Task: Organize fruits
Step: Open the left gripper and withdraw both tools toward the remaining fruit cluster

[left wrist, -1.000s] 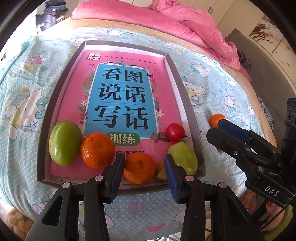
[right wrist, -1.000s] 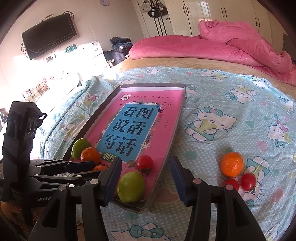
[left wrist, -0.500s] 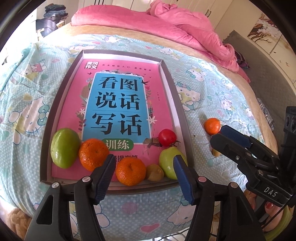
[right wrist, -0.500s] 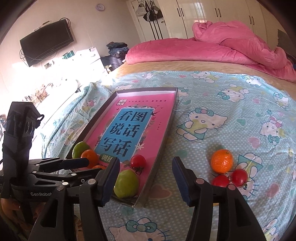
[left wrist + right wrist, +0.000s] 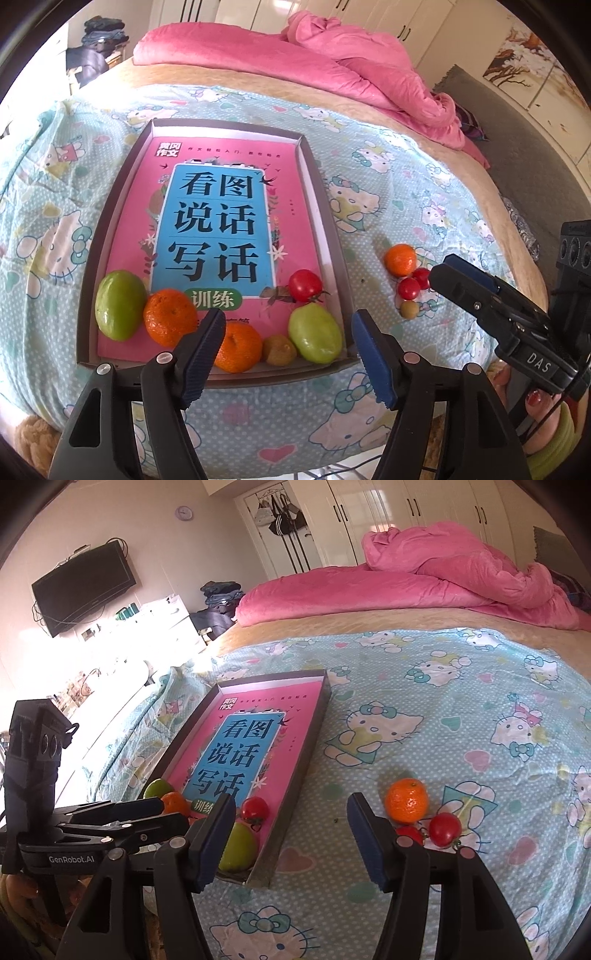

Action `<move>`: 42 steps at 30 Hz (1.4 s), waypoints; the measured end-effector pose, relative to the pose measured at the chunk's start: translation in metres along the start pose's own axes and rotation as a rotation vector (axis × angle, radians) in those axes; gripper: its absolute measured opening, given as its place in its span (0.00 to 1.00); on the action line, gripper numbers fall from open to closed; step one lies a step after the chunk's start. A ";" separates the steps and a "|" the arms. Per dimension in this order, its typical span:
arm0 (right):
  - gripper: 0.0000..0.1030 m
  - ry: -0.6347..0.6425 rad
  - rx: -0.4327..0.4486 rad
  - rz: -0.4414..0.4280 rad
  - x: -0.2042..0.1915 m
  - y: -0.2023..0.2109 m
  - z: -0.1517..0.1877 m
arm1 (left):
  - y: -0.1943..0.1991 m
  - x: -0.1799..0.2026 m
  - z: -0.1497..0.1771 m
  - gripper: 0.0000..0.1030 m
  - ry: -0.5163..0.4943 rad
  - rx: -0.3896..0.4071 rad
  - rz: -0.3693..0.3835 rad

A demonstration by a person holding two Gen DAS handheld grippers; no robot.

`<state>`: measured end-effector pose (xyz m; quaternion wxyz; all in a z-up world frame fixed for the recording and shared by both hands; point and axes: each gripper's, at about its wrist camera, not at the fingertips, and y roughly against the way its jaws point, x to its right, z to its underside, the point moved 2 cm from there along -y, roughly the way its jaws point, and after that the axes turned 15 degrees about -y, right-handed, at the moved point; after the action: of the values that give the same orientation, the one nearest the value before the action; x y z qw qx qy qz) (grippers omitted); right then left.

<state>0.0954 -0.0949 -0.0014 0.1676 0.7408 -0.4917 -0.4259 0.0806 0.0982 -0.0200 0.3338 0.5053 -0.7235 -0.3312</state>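
A shallow grey box tray [image 5: 334, 236] lies on the bed, holding a pink book [image 5: 221, 221] with a blue title panel. Along the tray's 6 o'clock edge sit a green fruit [image 5: 120, 304], a mandarin [image 5: 169, 322] touching it, a second mandarin [image 5: 240, 347], a small brownish-green fruit [image 5: 279, 349], a second green fruit [image 5: 314, 332] and, just toward 12 o'clock of that, a red tomato [image 5: 304, 285]. Outside the tray, toward 3 o'clock on the Hello Kitty bedsheet [image 5: 406, 177], lie a loose mandarin [image 5: 400, 259], two small tomatoes [image 5: 408, 288] touching it, and a small olive-coloured fruit [image 5: 409, 308].

The left hand-held gripper [image 5: 288, 354] points steeply down over the tray's near edge; its blue-padded jaws are spreading, pinching nothing, with the second mandarin and brownish fruit seen between them. The right hand-held gripper [image 5: 291, 838] hangs over the tray's near right corner, jaws also widening and empty; the loose mandarin lies just past its right finger toward 2 o'clock. A hand [image 5: 539, 410] with red nails grips its handle.

A pink duvet [image 5: 332, 66] is bunched at 12 o'clock, well apart from the fruit. A wall television [image 5: 83, 587] hangs at 10 o'clock in the right view
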 end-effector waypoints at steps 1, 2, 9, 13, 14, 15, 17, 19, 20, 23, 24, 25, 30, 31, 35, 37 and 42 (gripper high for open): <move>0.61 -0.003 0.005 0.002 0.001 0.002 -0.001 | 0.001 0.002 0.000 0.70 -0.004 0.001 0.000; 0.61 -0.006 0.009 0.003 0.003 0.003 -0.001 | 0.001 0.003 0.000 0.71 -0.007 0.003 0.001; 0.61 -0.029 0.045 0.021 0.016 0.016 -0.008 | 0.007 0.014 -0.004 0.74 -0.036 0.014 -0.002; 0.63 -0.036 0.063 0.033 0.025 0.024 -0.011 | 0.010 0.020 -0.005 0.74 -0.049 0.016 -0.001; 0.63 -0.039 0.067 0.037 0.027 0.026 -0.012 | 0.010 0.021 -0.005 0.74 -0.052 0.017 0.000; 0.63 -0.040 0.068 0.043 0.029 0.027 -0.012 | 0.010 0.023 -0.005 0.74 -0.056 0.017 0.000; 0.63 -0.046 0.073 0.053 0.034 0.030 -0.013 | 0.011 0.026 -0.006 0.74 -0.064 0.017 -0.001; 0.63 -0.049 0.080 0.061 0.038 0.033 -0.013 | 0.012 0.029 -0.006 0.74 -0.070 0.018 0.000; 0.63 -0.050 0.083 0.066 0.040 0.035 -0.014 | 0.013 0.030 -0.007 0.74 -0.073 0.018 -0.001; 0.63 -0.064 0.096 0.073 0.046 0.040 -0.017 | 0.014 0.034 -0.007 0.74 -0.082 0.018 -0.002; 0.63 -0.069 0.101 0.075 0.049 0.042 -0.018 | 0.014 0.036 -0.007 0.74 -0.085 0.018 -0.001; 0.63 -0.073 0.105 0.077 0.050 0.044 -0.019 | 0.015 0.038 -0.007 0.74 -0.089 0.019 0.000; 0.63 -0.086 0.128 0.091 0.059 0.052 -0.022 | 0.016 0.048 -0.009 0.74 -0.109 0.020 0.000; 0.63 -0.087 0.131 0.095 0.060 0.054 -0.022 | 0.016 0.050 -0.009 0.74 -0.112 0.019 0.002; 0.63 -0.097 0.137 0.103 0.067 0.057 -0.023 | 0.016 0.059 -0.010 0.74 -0.131 0.016 0.001; 0.63 -0.099 0.139 0.109 0.070 0.059 -0.023 | 0.016 0.063 -0.011 0.74 -0.142 0.013 0.001; 0.63 -0.109 0.145 0.120 0.079 0.062 -0.023 | 0.013 0.074 -0.011 0.74 -0.163 0.004 0.000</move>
<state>0.0894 -0.1962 0.0169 0.1119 0.6961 -0.5729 -0.4181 0.0634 0.0300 0.0083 0.2729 0.4773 -0.7489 -0.3698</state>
